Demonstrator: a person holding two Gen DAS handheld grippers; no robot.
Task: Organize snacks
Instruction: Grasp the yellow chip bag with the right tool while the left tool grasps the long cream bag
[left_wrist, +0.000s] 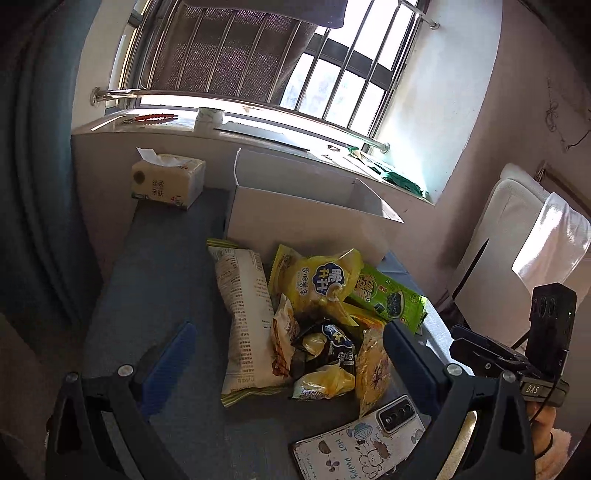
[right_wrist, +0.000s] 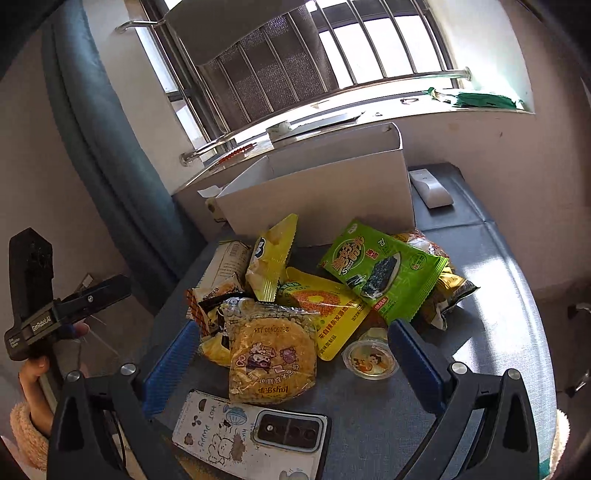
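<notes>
Barred window (left_wrist: 332, 85) with a bright sill behind, teal curtain (right_wrist: 110, 140) at the side, pale walls. Blue-grey desk (left_wrist: 166, 266) carries everything. Open white cardboard box (right_wrist: 317, 192) stands at the back of the desk, tissue pack (left_wrist: 168, 179) beside it against the wall, white remote (right_wrist: 430, 186) on its other side. Snack pile (right_wrist: 295, 295) sits mid-desk, just in front of the box: green seaweed pack (right_wrist: 380, 271) on top, long white bag (left_wrist: 245, 325) lying along one edge, round cracker pack (right_wrist: 271, 356) and a small jelly cup (right_wrist: 371, 358) nearest. Phone (right_wrist: 251, 432) lies face down at the near edge. Left gripper (left_wrist: 291, 362) fingers wide, nothing held, over the pile. Right gripper (right_wrist: 291, 363) fingers wide too, holding nothing, straddling the cracker pack and cup.
</notes>
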